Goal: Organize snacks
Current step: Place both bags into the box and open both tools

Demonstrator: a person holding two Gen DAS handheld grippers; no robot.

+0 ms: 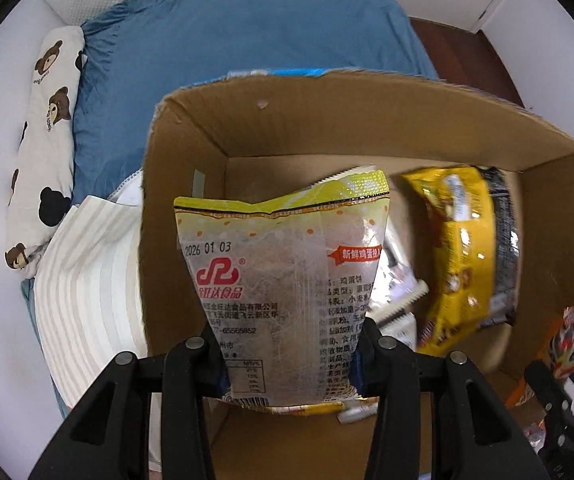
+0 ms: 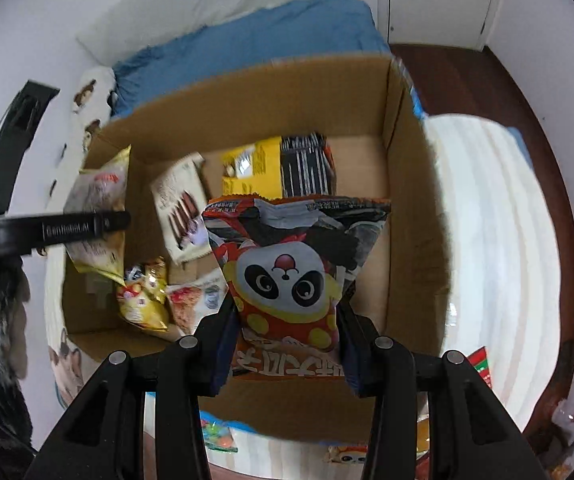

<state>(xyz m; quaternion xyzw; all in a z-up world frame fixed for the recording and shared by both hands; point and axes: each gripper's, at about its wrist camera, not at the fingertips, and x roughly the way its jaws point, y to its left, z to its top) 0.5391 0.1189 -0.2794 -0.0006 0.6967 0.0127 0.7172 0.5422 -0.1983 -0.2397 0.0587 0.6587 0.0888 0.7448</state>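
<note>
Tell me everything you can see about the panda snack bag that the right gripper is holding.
The panda snack bag is a glossy, crinkled plastic pouch printed with a cartoon panda face above a red body with yellow dots, with an orange band of large characters near its lower end. Its top seal is serrated. The right gripper is shut on its lower part, one finger on each side, so it is held above the open cardboard box, clear of the snacks lying inside. Nothing else visibly touches it.

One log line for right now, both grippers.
left gripper: shut on egg-cake packet | right gripper: shut on panda snack bag | both over cardboard box
</note>
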